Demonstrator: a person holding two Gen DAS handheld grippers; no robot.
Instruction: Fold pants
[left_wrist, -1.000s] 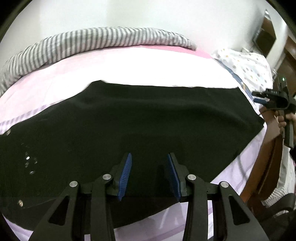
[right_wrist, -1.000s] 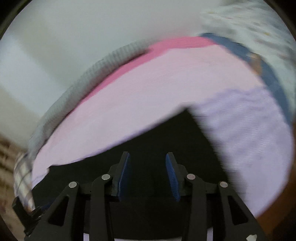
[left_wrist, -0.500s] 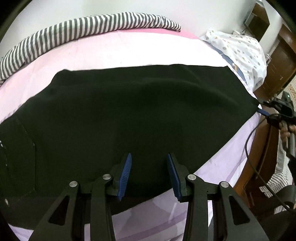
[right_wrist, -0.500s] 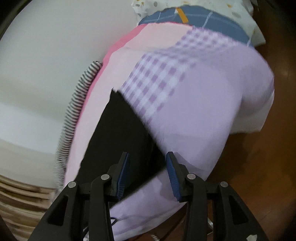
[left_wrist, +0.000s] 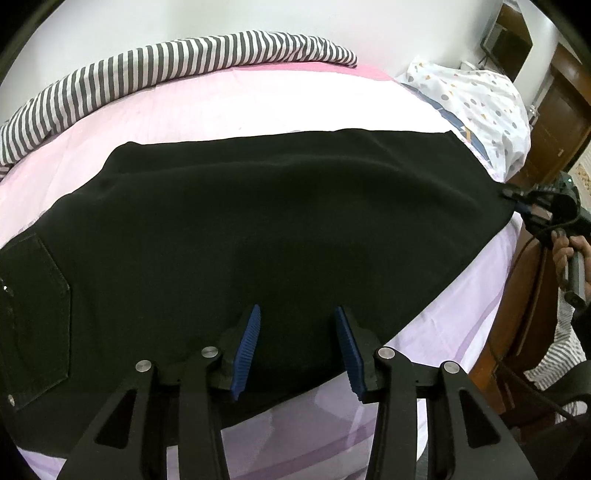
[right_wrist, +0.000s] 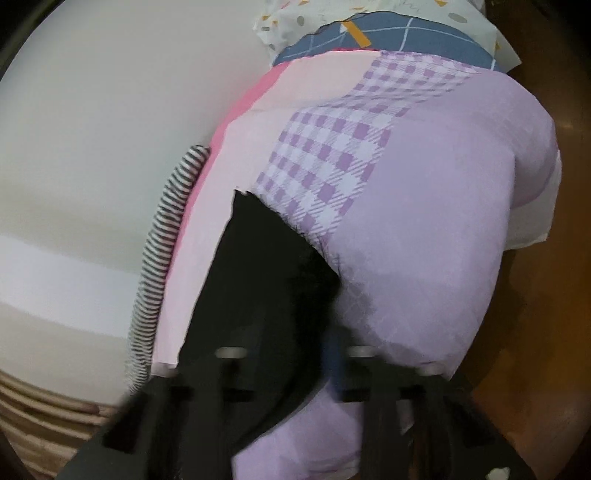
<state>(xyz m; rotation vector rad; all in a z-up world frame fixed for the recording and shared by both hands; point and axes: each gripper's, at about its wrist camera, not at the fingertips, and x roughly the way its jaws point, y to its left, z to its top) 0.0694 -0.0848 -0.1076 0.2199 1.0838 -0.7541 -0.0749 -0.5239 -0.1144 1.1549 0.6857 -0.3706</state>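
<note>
Black pants (left_wrist: 277, 221) lie spread flat across the bed, with a back pocket at the left and the hem at the right. My left gripper (left_wrist: 295, 350) hovers over their near edge, jaws opening slightly, and no cloth sits between the blue pads (left_wrist: 247, 347). My right gripper (left_wrist: 517, 201) is at the near hem corner by the bed's right edge, held by a hand (left_wrist: 565, 251). In the blurred right wrist view that gripper (right_wrist: 325, 354) is closing, and its jaws stand almost together on the black cloth (right_wrist: 266, 277).
The pink and lilac bed sheet (left_wrist: 258, 107) runs under the pants. A striped blanket (left_wrist: 166, 70) lies along the far side by the wall. A dotted pillow (left_wrist: 476, 103) sits at the far right. A wooden bed frame (left_wrist: 524, 295) and wooden floor (right_wrist: 535, 332) border the bed.
The right gripper has rolled, come down to the pants' hem corner at the bed's edge, and its jaws have closed in. The left gripper drifted a little over the pants.
</note>
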